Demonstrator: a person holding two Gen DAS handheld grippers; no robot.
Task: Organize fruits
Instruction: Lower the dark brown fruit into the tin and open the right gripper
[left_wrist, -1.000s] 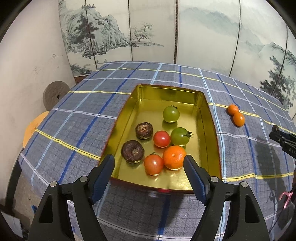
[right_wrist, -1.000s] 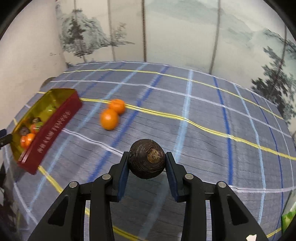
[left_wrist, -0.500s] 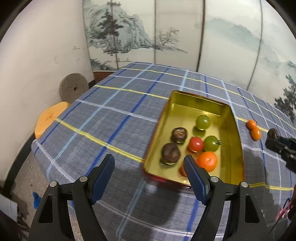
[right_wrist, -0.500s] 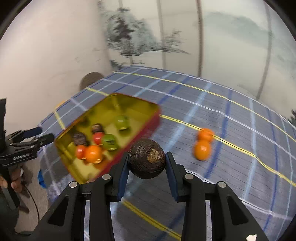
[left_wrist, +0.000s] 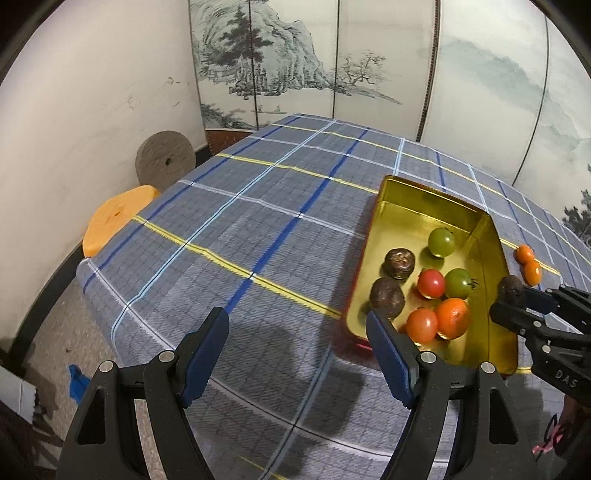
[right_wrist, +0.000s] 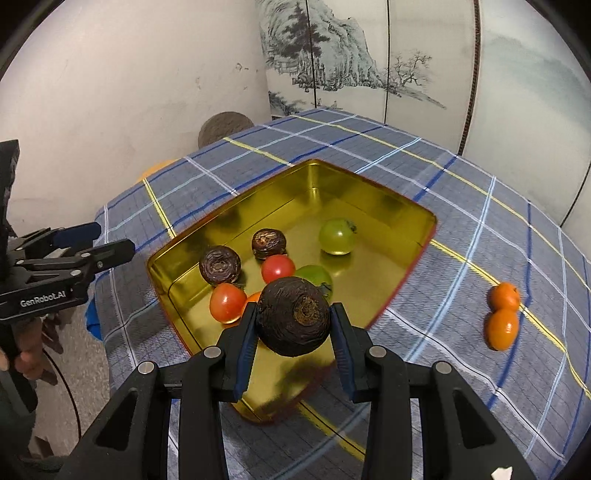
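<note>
A gold tin tray (right_wrist: 369, 192) (left_wrist: 413, 186) sits on the plaid tablecloth and holds two dark brown fruits, red and green tomatoes and an orange. My right gripper (right_wrist: 293, 334) is shut on a dark brown round fruit (right_wrist: 293, 315) and holds it above the tray's near edge; it also shows in the left wrist view (left_wrist: 511, 290). My left gripper (left_wrist: 297, 347) is open and empty over the cloth, left of the tray. Two small oranges (right_wrist: 502, 314) (left_wrist: 529, 264) lie on the cloth right of the tray.
A grey stone disc (left_wrist: 165, 158) and an orange stool (left_wrist: 116, 218) stand by the wall beyond the table's left edge. A painted folding screen (left_wrist: 332, 66) stands behind the table. The left gripper's handle (right_wrist: 55, 273) shows at the left.
My right gripper has carried the dark fruit left, from the open cloth to above the tray. My left gripper has swung left, off the tray, staying open.
</note>
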